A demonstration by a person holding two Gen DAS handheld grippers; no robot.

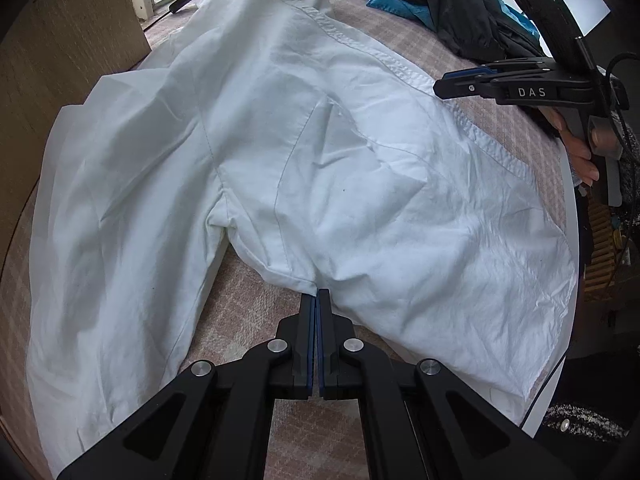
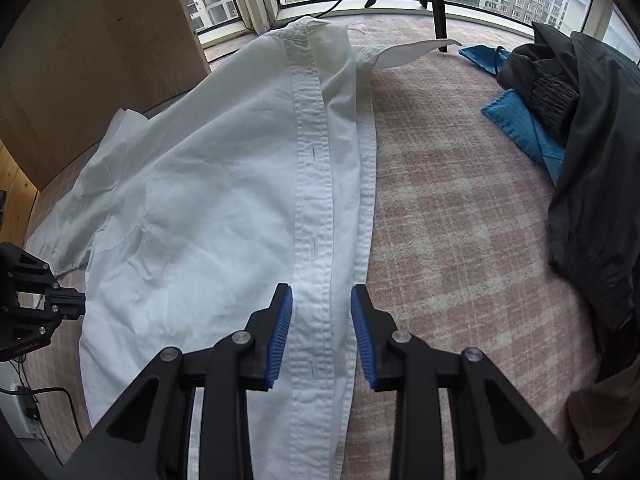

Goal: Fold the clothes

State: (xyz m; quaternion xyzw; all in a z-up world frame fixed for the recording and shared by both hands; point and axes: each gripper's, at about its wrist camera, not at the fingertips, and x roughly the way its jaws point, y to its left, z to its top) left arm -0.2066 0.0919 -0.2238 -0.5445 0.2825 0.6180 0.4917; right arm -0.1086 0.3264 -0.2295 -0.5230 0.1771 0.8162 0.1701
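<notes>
A white button-up shirt (image 1: pixel 304 168) lies spread on a pink checked bed cover (image 2: pixel 448 216). Its collar (image 2: pixel 320 32) points toward the window. My left gripper (image 1: pixel 318 293) is shut, and its tips pinch the shirt's hem where the sleeve meets the side. In the right wrist view the left gripper (image 2: pixel 78 304) sits at the shirt's left edge. My right gripper (image 2: pixel 321 288) is open above the button placket (image 2: pixel 314 200), with its blue pads (image 2: pixel 280 332) on either side of the strip and not pressing it. The left wrist view shows the right gripper (image 1: pixel 440 89) over the shirt's far edge, held by a hand (image 1: pixel 580 152).
A dark jacket (image 2: pixel 592 168) and blue cloth (image 2: pixel 520 124) are piled at the bed's right side. A brown headboard panel (image 2: pixel 100 60) stands at the left. A tripod leg (image 2: pixel 436 4) and cable stand by the window. The bed's edge (image 1: pixel 572 240) runs along the right.
</notes>
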